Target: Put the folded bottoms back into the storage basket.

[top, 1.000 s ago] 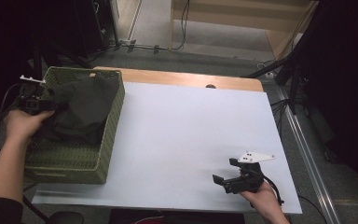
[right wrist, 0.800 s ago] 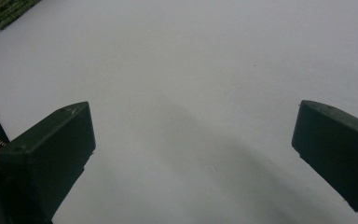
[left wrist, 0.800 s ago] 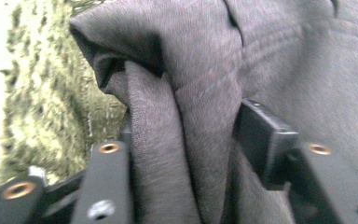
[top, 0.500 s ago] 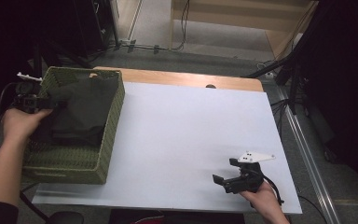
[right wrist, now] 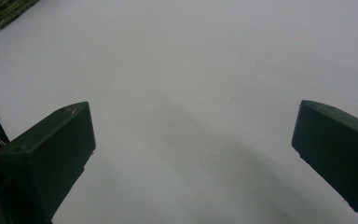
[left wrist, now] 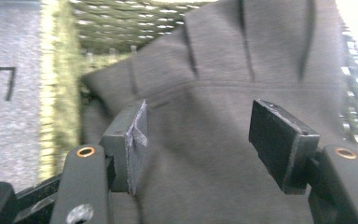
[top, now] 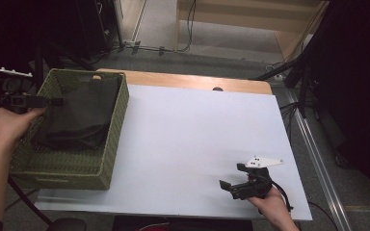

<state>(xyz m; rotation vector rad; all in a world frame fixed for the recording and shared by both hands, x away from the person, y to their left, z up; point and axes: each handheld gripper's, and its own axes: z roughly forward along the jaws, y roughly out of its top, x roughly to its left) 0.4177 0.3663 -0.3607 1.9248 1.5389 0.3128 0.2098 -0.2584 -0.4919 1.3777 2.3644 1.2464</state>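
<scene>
While we look down on the scene, we note, from largest to smallest:
Table (top: 188, 144): white top, bare in the middle
Basket (top: 111, 139): green wicker, at its left edge
Dark cloth (top: 84, 113): lying crumpled inside the basket
Left gripper (top: 58, 101): over the basket's left rim, jaws just opened, parted above the cloth, grasping nothing
Right gripper (top: 227, 186): near the front right corner, jaws spread, empty

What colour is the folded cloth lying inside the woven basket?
Dark grey cloth, clearest in the left gripper view.
</scene>
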